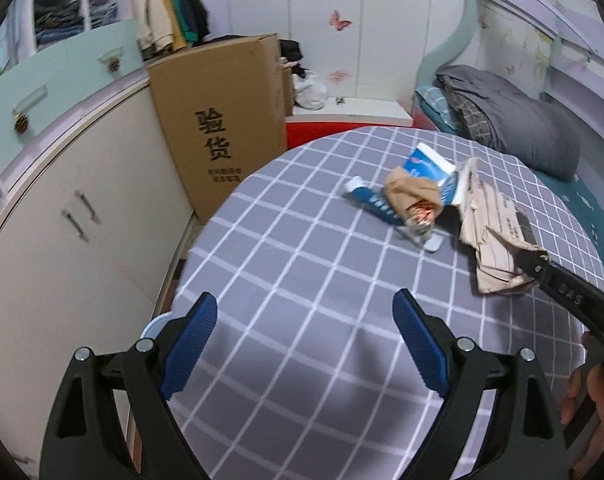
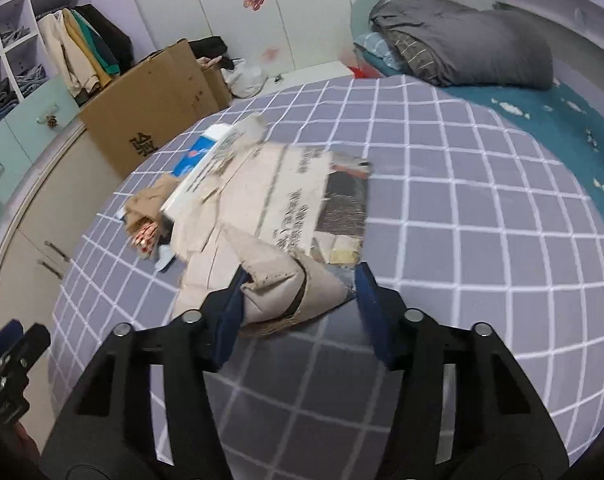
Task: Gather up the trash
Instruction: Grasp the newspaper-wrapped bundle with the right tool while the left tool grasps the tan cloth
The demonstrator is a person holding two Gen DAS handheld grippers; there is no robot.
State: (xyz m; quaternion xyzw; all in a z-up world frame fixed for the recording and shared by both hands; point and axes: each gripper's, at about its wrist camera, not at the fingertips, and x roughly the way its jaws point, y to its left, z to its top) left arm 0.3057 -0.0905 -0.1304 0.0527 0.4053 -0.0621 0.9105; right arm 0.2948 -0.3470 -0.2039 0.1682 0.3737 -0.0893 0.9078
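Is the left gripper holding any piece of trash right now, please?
No, the left gripper is open over bare checked bedspread, with nothing between its fingers.

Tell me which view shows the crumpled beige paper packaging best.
The right wrist view: the beige paper packaging fills the centre, its near end between the right gripper fingers. The left wrist view shows it smaller, at the right edge.

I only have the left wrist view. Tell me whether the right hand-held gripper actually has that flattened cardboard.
Observer: In the right wrist view, a folded corner of the flattened cardboard sits between the pads of the right hand-held gripper; both appear to touch it.
Operator: Now say where my own gripper sits from that side.
Observer: The left hand-held gripper shows at the lower left edge, well apart from the cardboard.
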